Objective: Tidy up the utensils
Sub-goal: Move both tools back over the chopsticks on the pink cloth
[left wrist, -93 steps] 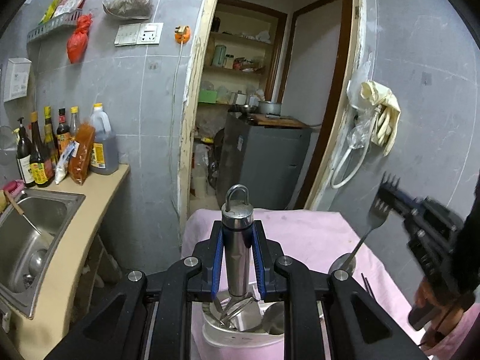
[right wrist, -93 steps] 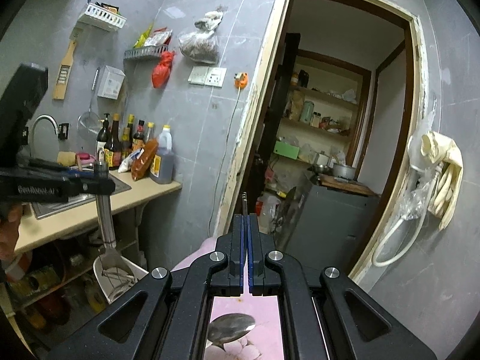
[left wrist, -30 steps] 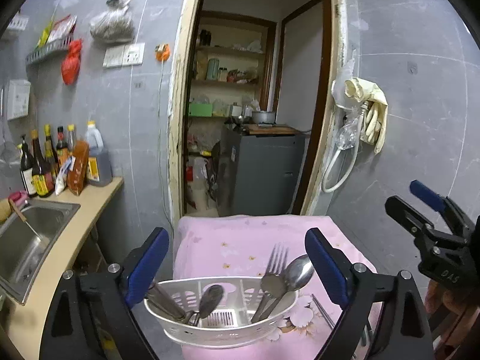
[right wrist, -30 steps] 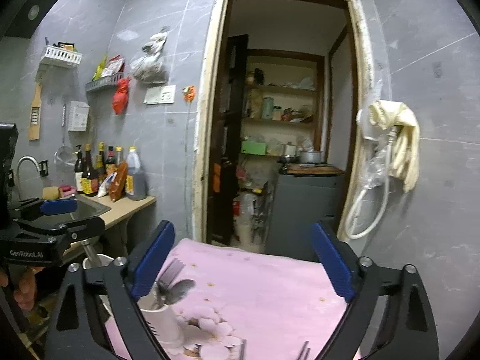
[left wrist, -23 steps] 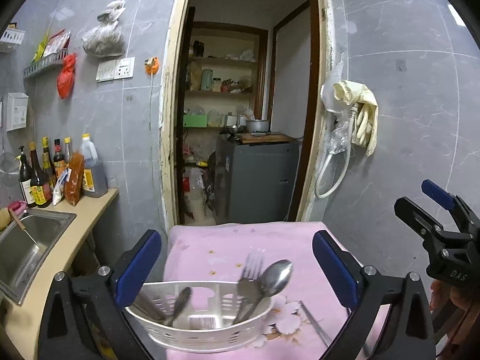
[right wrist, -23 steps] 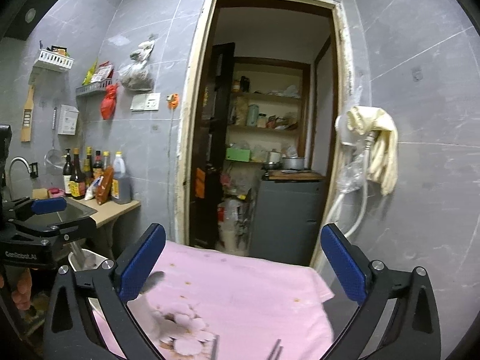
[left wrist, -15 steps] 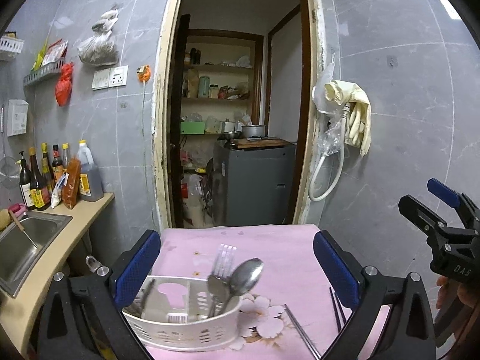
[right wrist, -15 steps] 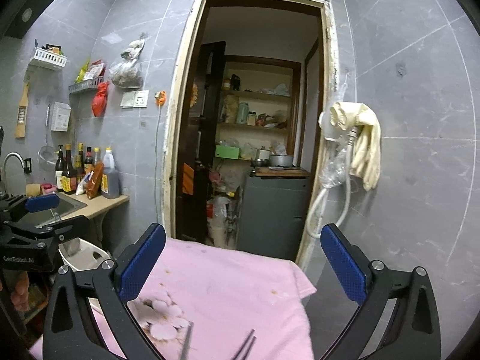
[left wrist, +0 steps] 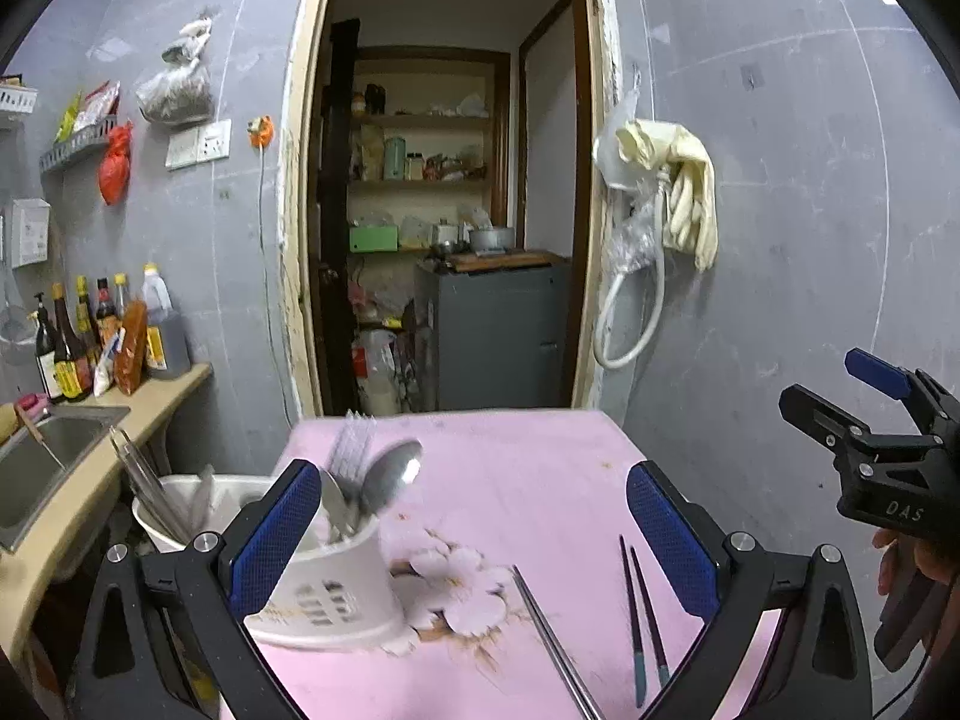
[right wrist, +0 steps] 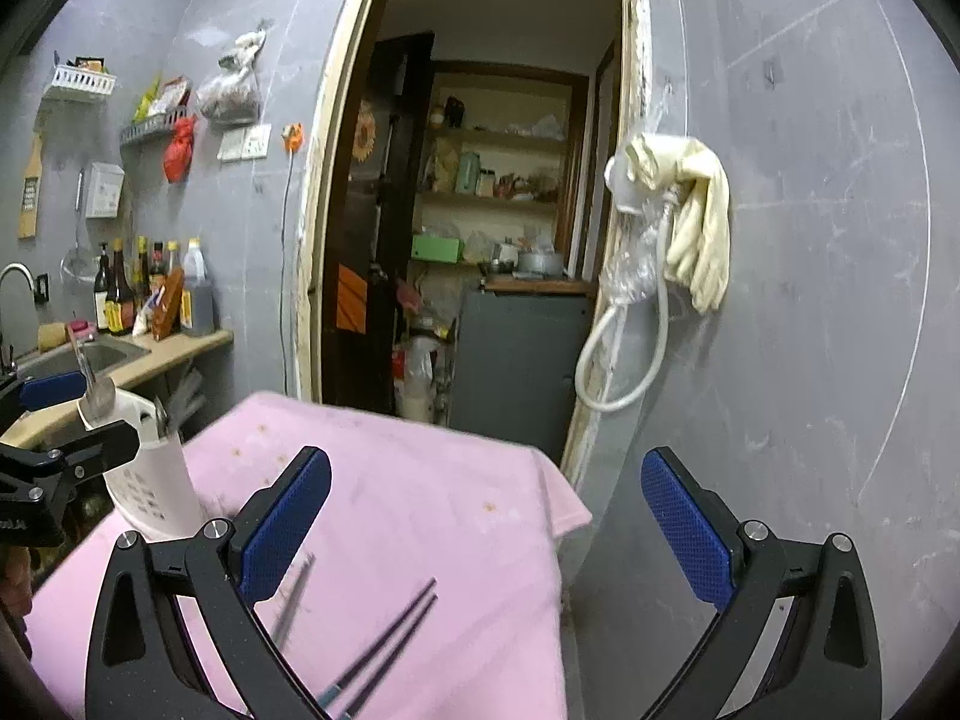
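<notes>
Upright in the white utensil caddy, a fork and a spoon lean together at its right end, while more metal utensils stick out at its left end. That caddy sits at the left edge of the pink cloth-covered table, beside a flower print. Nearer the front of the cloth lie a pair of metal chopsticks and, well to their right, a pair of dark chopsticks with teal ends, each pair loose and flat. Both grippers hang over the table with nothing between their blue pads: the left gripper spread fully wide, the right gripper likewise. Beyond stand a sink counter with bottles, and rubber gloves on the grey wall.
</notes>
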